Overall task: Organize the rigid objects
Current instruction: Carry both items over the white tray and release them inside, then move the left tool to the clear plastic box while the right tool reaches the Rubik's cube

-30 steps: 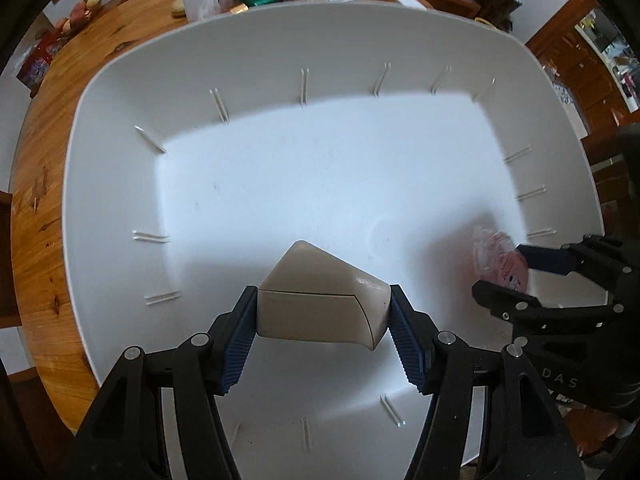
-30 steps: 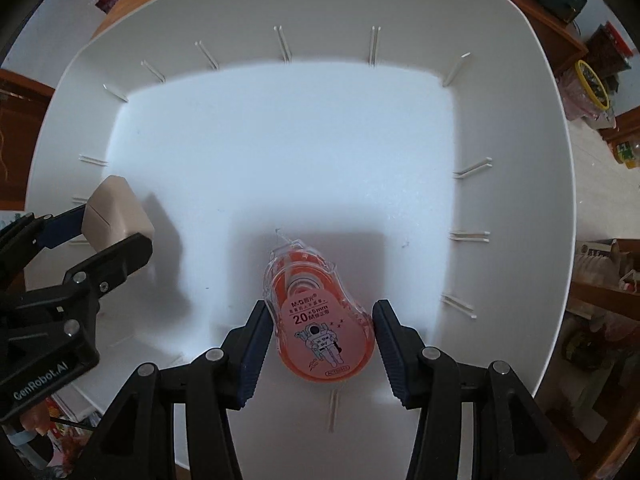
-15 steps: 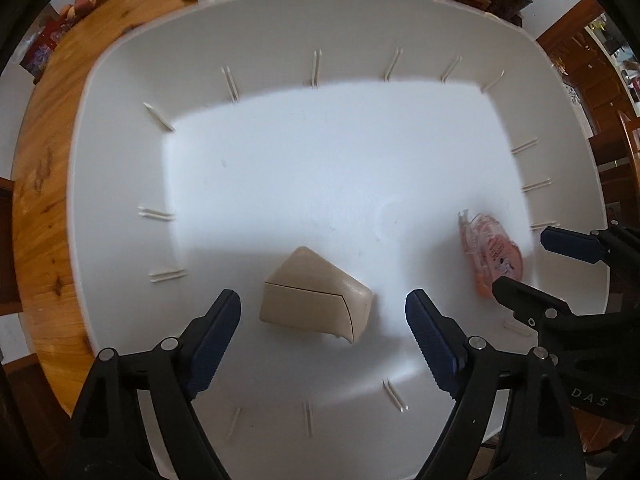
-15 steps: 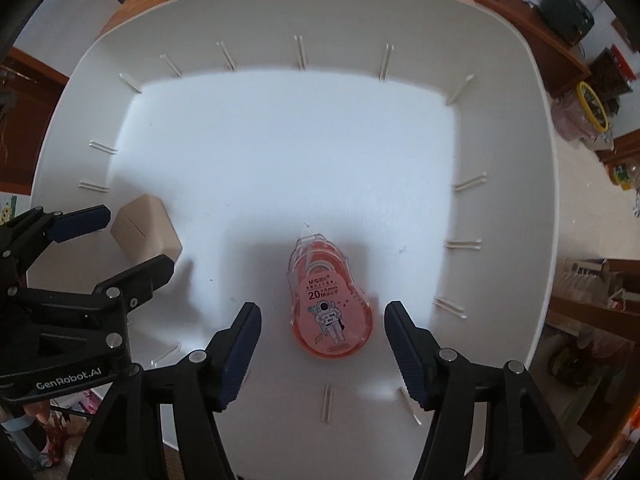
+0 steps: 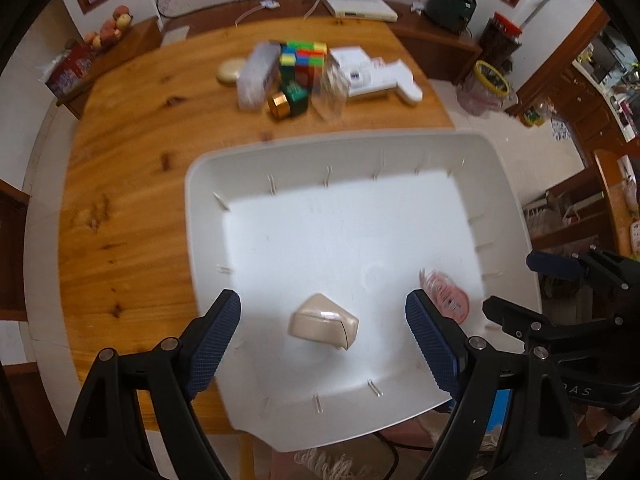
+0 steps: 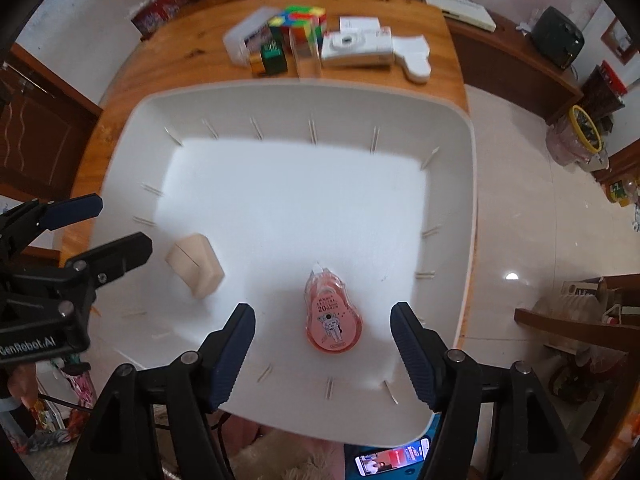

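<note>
A beige wedge-shaped block (image 5: 322, 322) lies in the near part of the white tray (image 5: 208, 184); it also shows in the right wrist view (image 6: 195, 265). A pink correction-tape dispenser (image 6: 333, 316) lies to its right in the tray (image 6: 132, 128), and shows in the left wrist view (image 5: 445, 294). My left gripper (image 5: 323, 338) is open and empty, raised above the block. My right gripper (image 6: 322, 350) is open and empty, raised above the dispenser. Each gripper shows in the other's view: the right one (image 5: 532, 284) and the left one (image 6: 100, 224).
The tray sits on a round wooden table (image 5: 132, 168) and overhangs its near edge. At the far side stand a colourful cube puzzle (image 5: 303, 58), a clear box (image 5: 258, 76), a green box with a gold cap (image 5: 289, 102), and white boxes (image 5: 374, 74).
Both grippers let go of their objects, opened wide and rose back from the tray. The block and the tape dispenser now lie loose in the tray.
</note>
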`<action>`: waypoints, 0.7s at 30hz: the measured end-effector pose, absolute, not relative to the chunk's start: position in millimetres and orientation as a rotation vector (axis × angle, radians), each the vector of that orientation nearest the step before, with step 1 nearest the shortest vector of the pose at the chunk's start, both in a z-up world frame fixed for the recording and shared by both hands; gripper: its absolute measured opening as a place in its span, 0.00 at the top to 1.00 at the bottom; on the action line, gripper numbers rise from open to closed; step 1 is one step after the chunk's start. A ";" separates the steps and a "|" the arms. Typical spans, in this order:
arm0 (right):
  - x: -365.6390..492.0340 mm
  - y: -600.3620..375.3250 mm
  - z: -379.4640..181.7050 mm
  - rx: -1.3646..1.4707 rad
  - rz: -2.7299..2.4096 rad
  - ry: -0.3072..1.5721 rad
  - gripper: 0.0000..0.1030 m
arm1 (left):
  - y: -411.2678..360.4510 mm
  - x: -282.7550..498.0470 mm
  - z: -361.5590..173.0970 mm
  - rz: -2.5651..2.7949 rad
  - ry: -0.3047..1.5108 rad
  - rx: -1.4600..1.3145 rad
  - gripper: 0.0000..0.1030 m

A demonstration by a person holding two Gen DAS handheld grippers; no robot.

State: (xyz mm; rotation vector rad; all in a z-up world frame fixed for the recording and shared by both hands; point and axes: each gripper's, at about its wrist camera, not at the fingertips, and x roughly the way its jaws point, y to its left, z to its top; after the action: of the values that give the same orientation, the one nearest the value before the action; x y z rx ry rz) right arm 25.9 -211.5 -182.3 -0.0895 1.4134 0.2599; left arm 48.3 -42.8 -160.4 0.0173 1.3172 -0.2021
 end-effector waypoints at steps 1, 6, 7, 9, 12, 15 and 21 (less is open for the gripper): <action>25.5 -212.0 -178.6 -0.084 0.264 1.403 0.31 | -40.7 48.9 -155.1 -0.199 1.307 0.014 0.16; 29.0 -209.0 -159.8 -0.055 0.280 1.359 0.31 | -33.0 60.8 -128.8 -0.178 1.251 0.005 0.16; 29.1 -210.4 -156.7 -0.049 0.282 1.350 0.31 | -31.3 61.8 -124.3 -0.175 1.245 0.004 0.16; 30.1 -211.3 -149.5 -0.040 0.286 1.336 0.31 | -26.8 64.4 -114.1 -0.170 1.229 0.004 0.16; 33.1 -211.5 -134.3 -0.029 0.292 1.317 0.31 | -22.4 69.5 -100.5 -0.163 1.198 0.013 0.16; 38.5 -210.2 -118.2 -0.027 0.299 1.292 0.31 | -20.4 75.8 -86.4 -0.165 1.162 0.030 0.16; 58.7 -205.9 -80.9 -0.018 0.304 1.232 0.31 | -19.9 90.0 -64.4 -0.175 1.107 0.069 0.16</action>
State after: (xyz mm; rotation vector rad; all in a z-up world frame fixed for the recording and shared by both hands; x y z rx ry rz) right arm 58.7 -205.9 -80.9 -0.0179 1.2316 0.3039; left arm 90.0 -19.9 -64.4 0.0694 1.1072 -0.1751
